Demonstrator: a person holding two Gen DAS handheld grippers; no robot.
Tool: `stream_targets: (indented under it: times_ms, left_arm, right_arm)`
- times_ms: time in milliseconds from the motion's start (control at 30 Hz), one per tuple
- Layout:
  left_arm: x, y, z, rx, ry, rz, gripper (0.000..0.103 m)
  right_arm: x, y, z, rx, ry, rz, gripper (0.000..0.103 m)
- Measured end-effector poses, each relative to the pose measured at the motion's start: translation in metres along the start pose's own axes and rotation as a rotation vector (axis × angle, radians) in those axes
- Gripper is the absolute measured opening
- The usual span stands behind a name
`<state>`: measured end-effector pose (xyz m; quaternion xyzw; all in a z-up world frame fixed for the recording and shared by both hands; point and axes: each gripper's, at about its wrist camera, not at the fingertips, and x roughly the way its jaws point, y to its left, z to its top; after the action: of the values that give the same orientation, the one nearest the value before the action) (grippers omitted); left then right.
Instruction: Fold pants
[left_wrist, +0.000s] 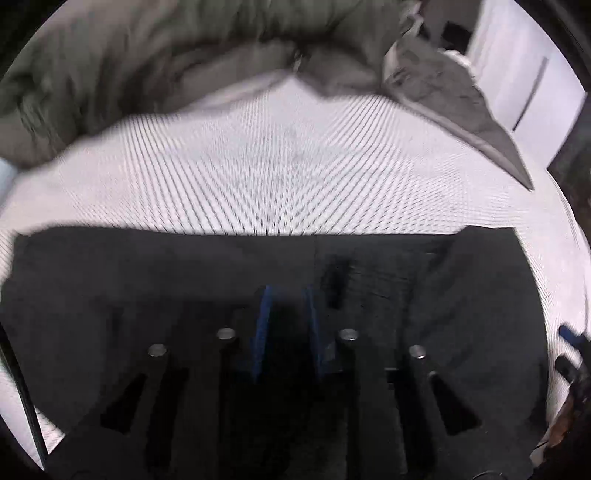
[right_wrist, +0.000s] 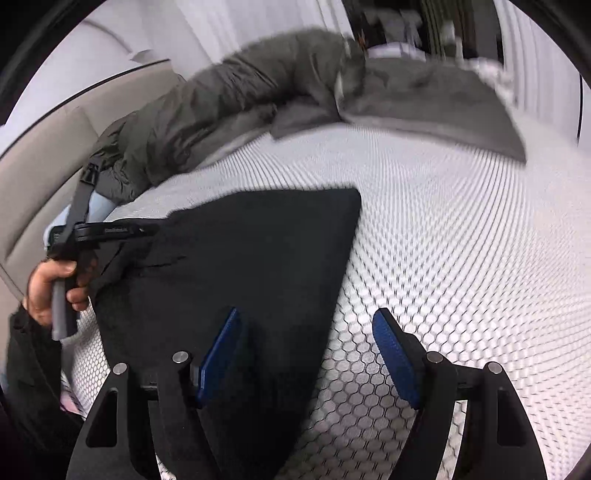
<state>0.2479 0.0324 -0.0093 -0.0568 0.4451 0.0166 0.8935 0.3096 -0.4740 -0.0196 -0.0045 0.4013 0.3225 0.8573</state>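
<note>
Pants: black, soft, limp; partly folded flat on the honeycomb-patterned bed.
Left gripper: narrow; whether it pinches cloth is unclear.
Right gripper: wide, empty, straddling the pants' edge.
Best hold: probably edges or corners.

No text is legible anywhere.

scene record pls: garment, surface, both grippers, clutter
garment: black pants, folded, lying flat
surface: white honeycomb-textured mattress
left gripper: fingers close together over the pants; a grip on the cloth cannot be told
right gripper: open, nothing held, one finger over the pants, one over bare mattress
clutter: olive jacket and grey cloth at the far edge
</note>
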Motion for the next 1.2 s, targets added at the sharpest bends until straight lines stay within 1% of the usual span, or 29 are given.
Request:
stream_targets:
  times_ms: [33, 67, 100, 133, 167, 233, 267, 300, 333, 367, 433, 533, 567, 600, 667, 700, 733, 767, 800, 833, 867, 900, 933, 967, 1000, 1033, 1133, 1167, 1200]
  left_arm:
    - [-0.017, -0.009, -0.007, 0.032, -0.042, -0.022, 0.046]
    - [-0.027, -0.018, -0.013, 0.055, -0.066, -0.050, 0.056]
    - [-0.038, -0.028, -0.022, 0.085, -0.089, -0.087, 0.079]
    - [-0.047, -0.039, -0.035, 0.122, -0.107, -0.131, 0.092]
    - [-0.052, -0.052, -0.050, 0.154, -0.121, -0.165, 0.093]
    - [-0.049, -0.078, -0.075, 0.211, -0.102, -0.206, 0.093]
    - [-0.041, -0.093, -0.084, 0.271, -0.077, -0.217, 0.093]
    - [-0.035, -0.104, -0.090, 0.330, -0.067, -0.214, 0.093]
    - [-0.029, -0.113, -0.096, 0.379, -0.066, -0.187, 0.093]
    - [-0.020, -0.118, -0.103, 0.415, -0.054, -0.138, 0.093]
    - [-0.013, -0.120, -0.107, 0.439, -0.039, -0.115, 0.093]
    - [-0.014, -0.118, -0.106, 0.438, -0.042, -0.126, 0.093]
    - [-0.016, -0.114, -0.108, 0.436, -0.038, -0.120, 0.093]
    - [-0.017, -0.108, -0.112, 0.435, -0.039, -0.118, 0.093]
    - [-0.019, -0.106, -0.113, 0.433, -0.040, -0.118, 0.093]
    - [-0.022, -0.104, -0.117, 0.434, -0.039, -0.118, 0.093]
    - [-0.021, -0.103, -0.116, 0.432, -0.038, -0.117, 0.093]
    - [-0.029, -0.097, -0.126, 0.432, -0.037, -0.118, 0.093]
    - [-0.029, -0.096, -0.126, 0.432, -0.036, -0.120, 0.093]
    - [-0.030, -0.096, -0.128, 0.433, -0.034, -0.120, 0.093]
    - [-0.031, -0.094, -0.128, 0.435, -0.034, -0.120, 0.093]
    - [-0.030, -0.091, -0.127, 0.434, -0.033, -0.118, 0.093]
    - [-0.029, -0.087, -0.127, 0.431, -0.028, -0.106, 0.092]
    - [-0.029, -0.080, -0.129, 0.428, -0.022, -0.089, 0.091]
    - [-0.029, -0.074, -0.128, 0.421, -0.020, -0.095, 0.084]
    - [-0.031, -0.066, -0.127, 0.407, -0.022, -0.119, 0.077]
    - [-0.039, -0.055, -0.128, 0.405, -0.032, -0.142, 0.064]
    - [-0.042, -0.053, -0.129, 0.407, -0.033, -0.149, 0.062]
    - [-0.043, -0.052, -0.130, 0.407, -0.031, -0.158, 0.060]
  right_arm:
    - [-0.006, 0.009, -0.001, -0.025, -0.019, 0.006, 0.076]
    - [-0.011, 0.019, -0.002, -0.051, -0.034, 0.020, 0.076]
    - [-0.013, 0.033, -0.004, -0.086, -0.040, 0.042, 0.076]
    - [-0.011, 0.042, -0.004, -0.105, -0.036, 0.048, 0.076]
    - [-0.004, 0.056, -0.006, -0.144, -0.021, 0.052, 0.076]
    - [0.010, 0.070, -0.013, -0.189, 0.010, 0.055, 0.076]
    - [0.022, 0.075, -0.016, -0.212, 0.046, 0.048, 0.076]
    - [0.037, 0.077, -0.021, -0.230, 0.086, 0.015, 0.076]
    - [0.047, 0.076, -0.025, -0.237, 0.121, -0.012, 0.075]
    - [0.051, 0.073, -0.029, -0.240, 0.141, -0.028, 0.075]
    - [0.047, 0.065, -0.031, -0.236, 0.141, -0.044, 0.075]
    - [0.035, 0.047, -0.033, -0.205, 0.141, -0.138, 0.078]
    - [0.032, 0.036, -0.036, -0.178, 0.150, -0.153, 0.078]
    - [0.028, 0.026, -0.035, -0.128, 0.145, -0.121, 0.078]
    - [0.023, 0.021, -0.032, -0.101, 0.120, -0.112, 0.077]
    - [0.018, 0.025, -0.026, -0.105, 0.086, -0.117, 0.077]
    - [0.015, 0.030, -0.023, -0.113, 0.066, -0.099, 0.077]
    - [0.014, 0.038, -0.018, -0.122, 0.051, -0.062, 0.077]
    - [0.018, 0.049, -0.012, -0.134, 0.049, -0.020, 0.077]
    - [0.023, 0.057, -0.010, -0.151, 0.058, 0.003, 0.074]
    - [0.039, 0.070, -0.008, -0.201, 0.099, 0.024, 0.071]
    - [0.050, 0.076, -0.010, -0.234, 0.131, 0.021, 0.064]
    - [0.064, 0.080, -0.015, -0.274, 0.176, -0.009, 0.063]
    - [0.071, 0.083, -0.019, -0.307, 0.191, -0.031, 0.063]
    - [0.069, 0.082, -0.021, -0.330, 0.177, -0.028, 0.063]
    - [0.066, 0.078, -0.021, -0.320, 0.178, -0.038, 0.063]
    - [0.050, 0.053, -0.021, -0.296, 0.158, -0.164, 0.063]
    - [0.043, 0.043, -0.027, -0.272, 0.154, -0.175, 0.065]
    - [0.039, 0.034, -0.030, -0.234, 0.145, -0.152, 0.071]
